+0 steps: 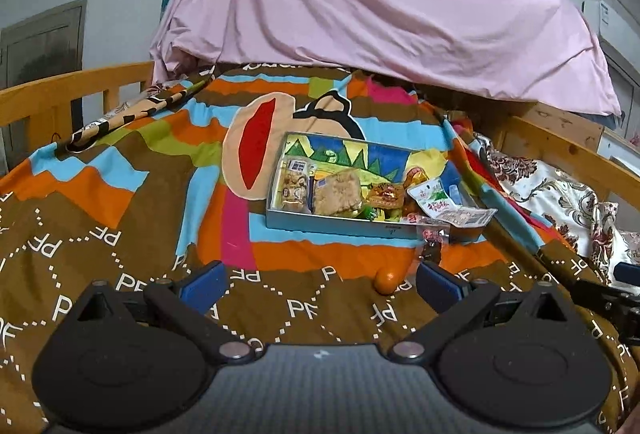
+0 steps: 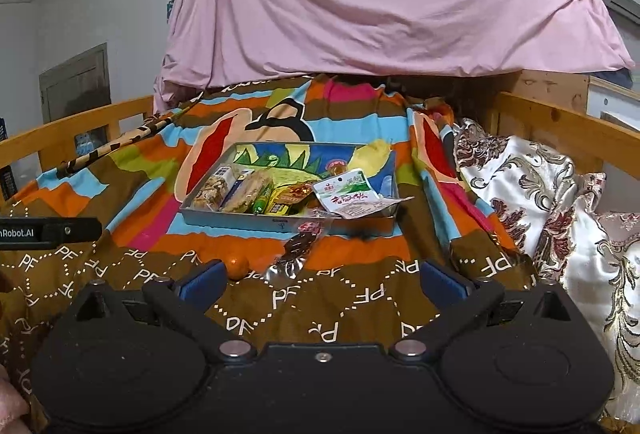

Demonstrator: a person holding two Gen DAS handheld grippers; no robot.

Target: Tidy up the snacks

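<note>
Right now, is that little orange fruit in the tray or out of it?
Out. The orange fruit lies on the patterned blanket, in front of the metal tray, apart from it.

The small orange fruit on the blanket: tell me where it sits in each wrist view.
Left wrist view: the orange fruit lies lower centre-right, just left of the left gripper's right-hand finger.
Right wrist view: the fruit lies lower centre-left, beside the right gripper's left-hand finger.
Shared landmark: the metal tray of snacks lies beyond it in both.

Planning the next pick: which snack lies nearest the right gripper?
The small orange fruit, on the blanket beside the right gripper's left fingertip; the dark packet lies farther.
</note>
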